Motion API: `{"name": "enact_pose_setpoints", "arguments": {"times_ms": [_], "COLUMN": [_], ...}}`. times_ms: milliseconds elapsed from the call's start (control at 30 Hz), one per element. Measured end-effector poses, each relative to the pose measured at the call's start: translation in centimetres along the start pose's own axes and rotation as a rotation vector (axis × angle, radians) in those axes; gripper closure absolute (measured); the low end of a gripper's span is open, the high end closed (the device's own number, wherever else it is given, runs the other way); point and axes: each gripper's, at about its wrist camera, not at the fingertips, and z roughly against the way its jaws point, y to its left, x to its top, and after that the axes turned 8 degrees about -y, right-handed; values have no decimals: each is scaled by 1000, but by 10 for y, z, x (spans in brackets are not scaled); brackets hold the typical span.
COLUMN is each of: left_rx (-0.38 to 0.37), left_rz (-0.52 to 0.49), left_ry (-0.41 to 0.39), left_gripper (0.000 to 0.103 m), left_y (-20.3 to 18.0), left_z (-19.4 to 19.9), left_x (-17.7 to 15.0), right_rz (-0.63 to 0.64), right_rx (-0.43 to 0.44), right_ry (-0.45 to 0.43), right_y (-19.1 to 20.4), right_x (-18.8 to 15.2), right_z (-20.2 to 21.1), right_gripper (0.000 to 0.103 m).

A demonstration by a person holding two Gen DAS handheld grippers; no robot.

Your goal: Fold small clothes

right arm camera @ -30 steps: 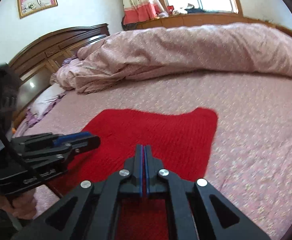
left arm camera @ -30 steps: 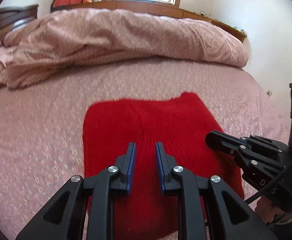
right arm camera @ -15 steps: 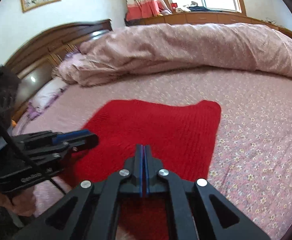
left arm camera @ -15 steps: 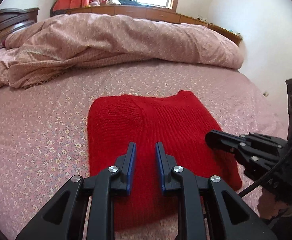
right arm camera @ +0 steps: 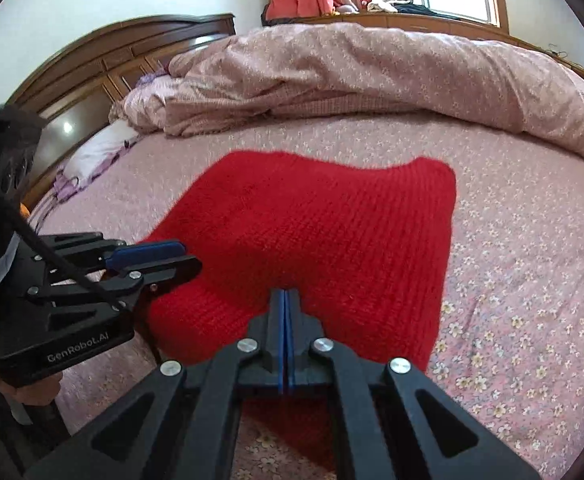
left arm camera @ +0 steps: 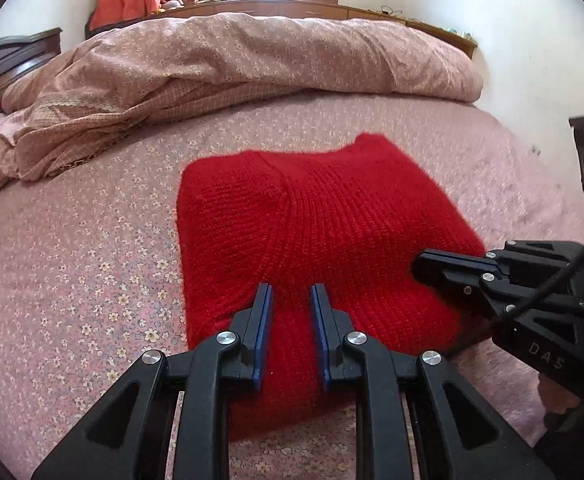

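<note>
Above the red sweater (left arm camera: 315,232), left gripper (left arm camera: 290,292) hangs slightly parted, right gripper (right arm camera: 284,294) closed.

both grippers: drawn back toward near edge | red sweater (left arm camera: 315,240): lower hem now visible

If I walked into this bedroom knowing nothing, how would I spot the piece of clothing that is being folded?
Look at the big bed with its pink flowered sheet and the rumpled pink quilt heaped along the far side. On the flat open part of the sheet, nearer than the quilt, lies a folded red knitted sweater. It is the only bright red, chunky-knit thing there; everything around it is pale pink and flowered.
</note>
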Motion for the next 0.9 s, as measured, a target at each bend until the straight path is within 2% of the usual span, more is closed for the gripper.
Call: {"name": "enact_pose_setpoints", "arguments": {"times_ms": [67,100,133,167,233,267,300,400,600,700,767,833,900], "left_rx": [-30,-55,-62,-57,-50,-46,-49,-65,-110,-180,-198,-221,-260], "left_rz": [26,36,41,44,51,65,76,124,214,297,368,425,464], "left_ry": [-10,-29,-56,-81,-119,-125,-122,-65,53,110,142,189,201], "left_gripper": [90,87,80,75,50,46,39,38,38,37,24,9,7], "left_y": [5,9,14,19,30,36,41,55,69,78,87,98,104], "left_z": [10,15,22,26,32,32,31,19,-11,-25,-34,-44,-49], "left_x": [8,13,20,24,30,31,31,27,2,-12,-20,-26,-30], "right_rz": [-7,-8,-11,-17,-46,-75,-96,-197,-418,-497,-550,-598,-655], "right_rx": [11,7,-14,-34,-65,-81,-92,-93,53,146,184,171,217], "right_ry": [-37,-57,-99,-137,-243,-287,-295,-267,-114,-45,10,63,56], "right_y": [-1,-3,-5,-8,-20,-30,-38,-66,-105,-113,-118,-122,-130], "right_x": [8,12,18,21,27,29,31,31,9,-5,-15,-29,-42], "right_z": [11,15,24,32,50,58,60,57,29,13,3,-7,-11], "right_gripper": [99,91,77,69,39,33,27,27,27,26,24,12,10]}}
